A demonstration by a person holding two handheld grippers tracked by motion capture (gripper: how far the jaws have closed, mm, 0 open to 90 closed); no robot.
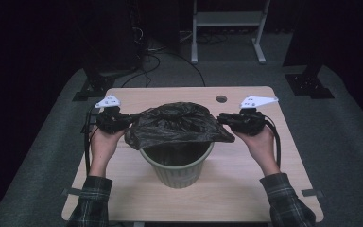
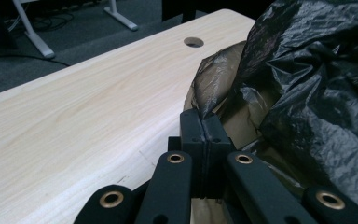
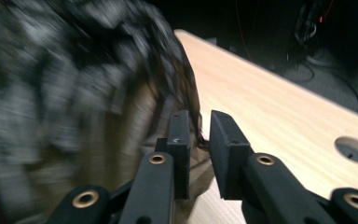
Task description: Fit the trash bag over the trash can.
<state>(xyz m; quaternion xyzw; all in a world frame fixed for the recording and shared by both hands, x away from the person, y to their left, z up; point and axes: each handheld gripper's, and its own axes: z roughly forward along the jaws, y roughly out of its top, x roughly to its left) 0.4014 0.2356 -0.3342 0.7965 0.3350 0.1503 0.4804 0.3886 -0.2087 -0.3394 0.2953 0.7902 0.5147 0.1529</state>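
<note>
I held a black plastic bag [image 1: 177, 124] stretched between my two grippers, above a green waste bin [image 1: 177, 163] that stood on a pale wooden table [image 1: 246, 189]. My left gripper [image 1: 131, 118] had its jaws pressed tight together on the bag's edge; in the left gripper view the thin film [image 2: 307, 84] rose out of the closed pads [image 2: 193, 140] and billowed up and to the right of them, with brownish translucent folds nearest the jaws. My right gripper [image 1: 221, 118] had its jaws a little apart. In the right gripper view a gap showed between the two pads [image 3: 179, 140], and a crumpled edge of the bag [image 3: 74, 93] lay against the left pad and partly in the gap, not pinched. The bag's bulk sat to the left of those jaws, blurred. Beyond them to the right lay bare table with a round cable hole [image 3: 354, 149]. The bin's open mouth sat below and between both grippers, the bag draped over its far rim. No brand, label or writing could be read on the bag, bin or table.
</note>
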